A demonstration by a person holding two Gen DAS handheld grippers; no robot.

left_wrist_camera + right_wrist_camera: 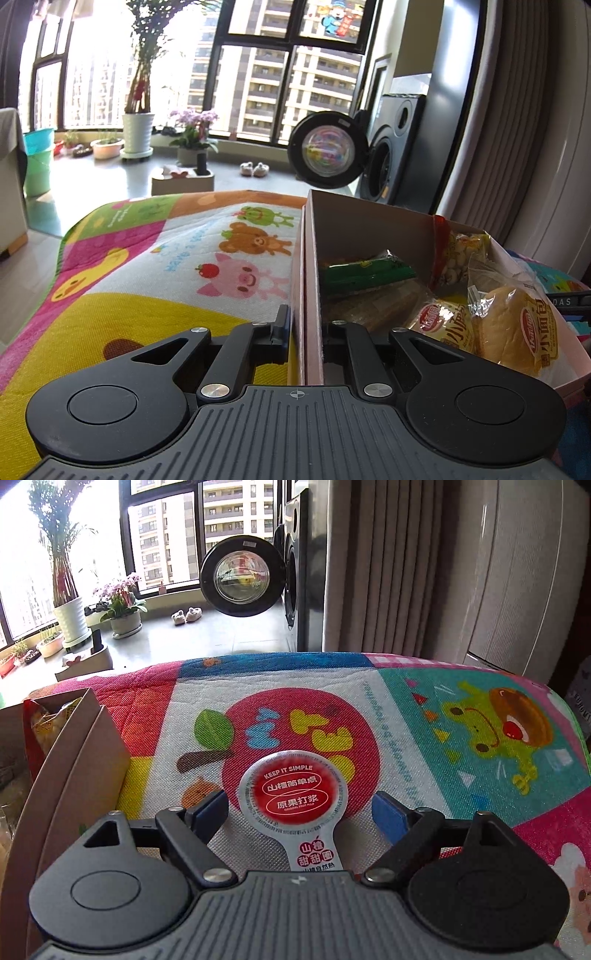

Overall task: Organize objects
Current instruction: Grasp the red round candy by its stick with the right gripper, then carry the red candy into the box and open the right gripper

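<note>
Where fingers (388, 814) flank snack (293, 794): label "KEEP IT SIMPLE".

The round red snack packet (293, 794) lying on the play mat (406, 716) is showing "KEEP IT SIMPLE" in white along its top, then two ovals reading 山楂简单点 and 原果打浆. Its white handle-shaped tab, nearer the camera, is carrying red characters 山楂甜甜圈.

In the cardboard box (314, 266), the near right bread bun wrapper (517, 328) is displaying 小面包 in red beside a red oval brand logo too small to read. The smaller bun packet (443, 325) to its left is bearing the same logo.

Pale blue lettering on the mat is starting "HAVE"; the rest is blurring out.
</note>
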